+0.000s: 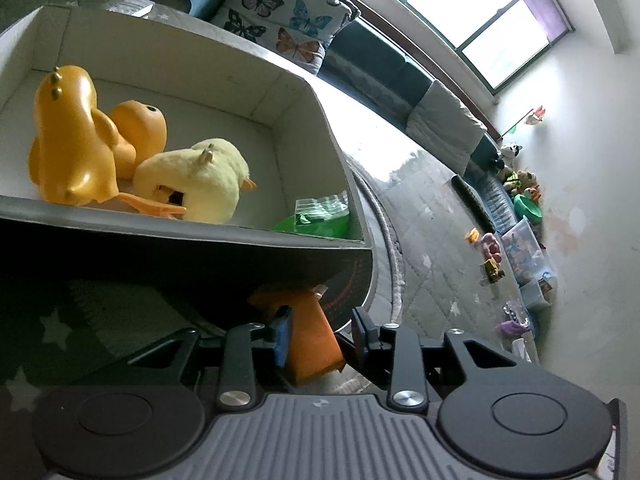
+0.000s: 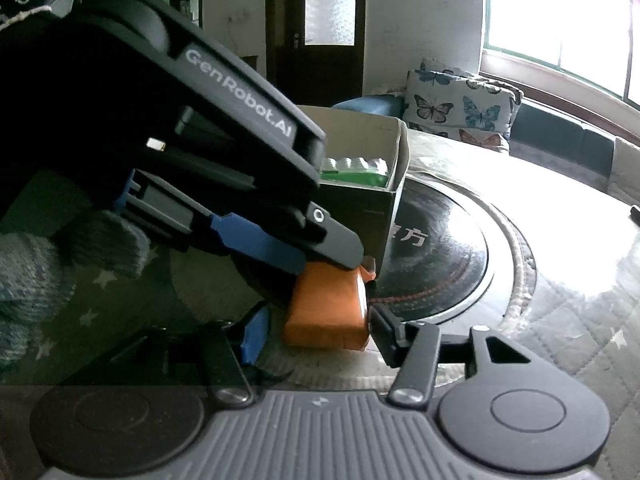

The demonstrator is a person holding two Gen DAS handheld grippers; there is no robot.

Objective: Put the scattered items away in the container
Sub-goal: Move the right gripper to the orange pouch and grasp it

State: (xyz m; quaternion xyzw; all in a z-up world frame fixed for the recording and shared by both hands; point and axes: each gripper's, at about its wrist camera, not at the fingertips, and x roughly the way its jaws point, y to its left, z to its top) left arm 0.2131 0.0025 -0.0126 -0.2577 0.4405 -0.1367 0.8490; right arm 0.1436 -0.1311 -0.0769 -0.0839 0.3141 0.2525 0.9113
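An orange packet [image 1: 310, 338] lies on the table in front of the cardboard box [image 1: 180, 240]. My left gripper [image 1: 322, 336] has its jaws open around the packet. The packet [image 2: 328, 310] also shows in the right wrist view, with my right gripper [image 2: 318, 330] open around it, and the left gripper's fingers [image 2: 260, 244] reach it from the upper left. The box holds an orange toy duck [image 1: 76, 140], a yellow plush duck [image 1: 196, 184] and a green packet [image 1: 316, 216].
The box stands on a round black hob [image 2: 436, 256] set in the quilted table cover [image 1: 432, 240]. A butterfly pillow [image 1: 288, 16] and a sofa lie behind. Toys and bins [image 1: 520, 248] line the far wall.
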